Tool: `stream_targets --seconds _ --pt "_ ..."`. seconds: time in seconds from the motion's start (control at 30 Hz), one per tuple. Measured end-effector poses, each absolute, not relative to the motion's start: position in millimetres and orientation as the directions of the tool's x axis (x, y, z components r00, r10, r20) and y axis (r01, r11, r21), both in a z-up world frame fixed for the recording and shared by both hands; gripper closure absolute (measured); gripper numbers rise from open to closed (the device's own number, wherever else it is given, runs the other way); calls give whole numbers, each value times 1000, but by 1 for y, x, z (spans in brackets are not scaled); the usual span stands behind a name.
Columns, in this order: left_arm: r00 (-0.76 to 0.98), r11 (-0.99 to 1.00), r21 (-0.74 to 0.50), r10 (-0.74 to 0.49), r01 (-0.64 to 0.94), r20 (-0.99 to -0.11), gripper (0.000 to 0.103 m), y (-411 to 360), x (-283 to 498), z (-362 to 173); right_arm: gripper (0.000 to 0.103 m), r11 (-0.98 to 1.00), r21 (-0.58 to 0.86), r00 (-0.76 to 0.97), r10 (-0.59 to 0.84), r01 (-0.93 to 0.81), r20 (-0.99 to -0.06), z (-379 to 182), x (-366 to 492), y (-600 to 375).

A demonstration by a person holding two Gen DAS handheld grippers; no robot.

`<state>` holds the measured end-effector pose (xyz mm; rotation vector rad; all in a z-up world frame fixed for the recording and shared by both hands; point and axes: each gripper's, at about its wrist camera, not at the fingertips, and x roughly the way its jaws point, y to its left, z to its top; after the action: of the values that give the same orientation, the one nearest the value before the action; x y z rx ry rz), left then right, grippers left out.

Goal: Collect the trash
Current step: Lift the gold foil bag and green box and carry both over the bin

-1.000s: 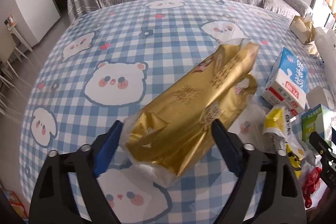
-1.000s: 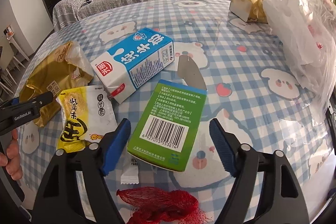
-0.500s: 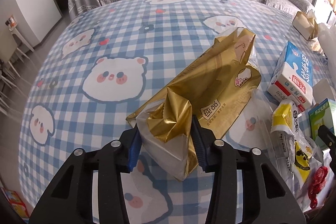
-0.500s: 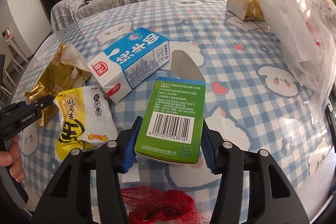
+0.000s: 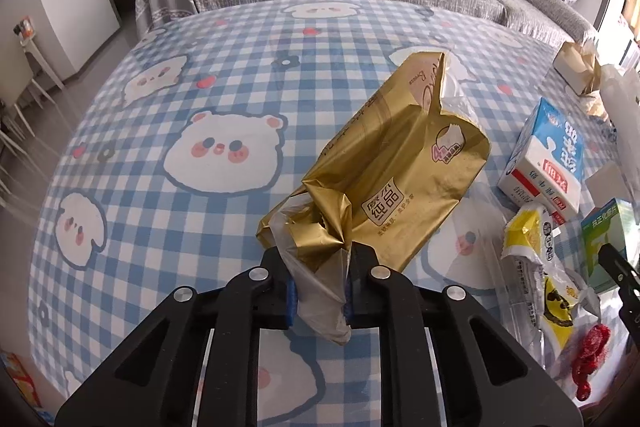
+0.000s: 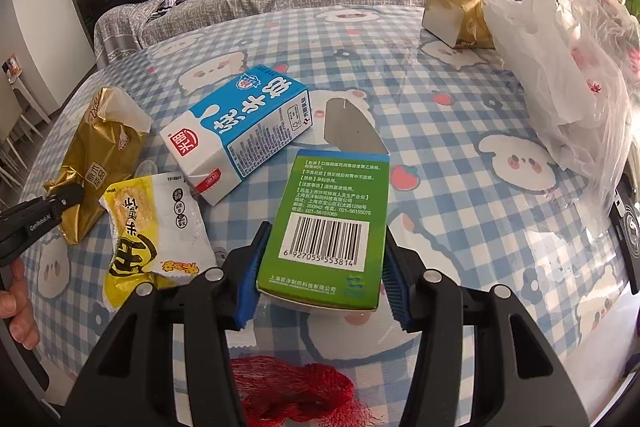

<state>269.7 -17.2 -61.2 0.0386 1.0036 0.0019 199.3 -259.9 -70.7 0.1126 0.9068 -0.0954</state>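
While both grippers grip trash, other litter lies on the checked table (image 5: 168, 99).
Gold wrapper (image 5: 384, 167): crumpled end pinched in left gripper (image 5: 320, 291). Green box (image 6: 332, 223): clamped by right gripper (image 6: 320, 283), beside milk carton (image 6: 240, 131), yellow packet (image 6: 148, 227), red net (image 6: 296, 391).

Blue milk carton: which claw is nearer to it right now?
Right. The right claw grips the green box beside the blue milk carton; the left claw pinches the gold wrapper, beyond the yellow packet.

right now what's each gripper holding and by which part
The left gripper pinches the gold wrapper by its crumpled near end; the right gripper clamps the green box across its near end.
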Motion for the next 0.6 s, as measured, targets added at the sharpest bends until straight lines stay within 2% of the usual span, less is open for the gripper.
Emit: stream_targets --seconds 0.6 --pt "568 999 -13 6 -29 -823 90 -1 226 -31 54 991 74 664 -19 113 -747 -47 173 -260"
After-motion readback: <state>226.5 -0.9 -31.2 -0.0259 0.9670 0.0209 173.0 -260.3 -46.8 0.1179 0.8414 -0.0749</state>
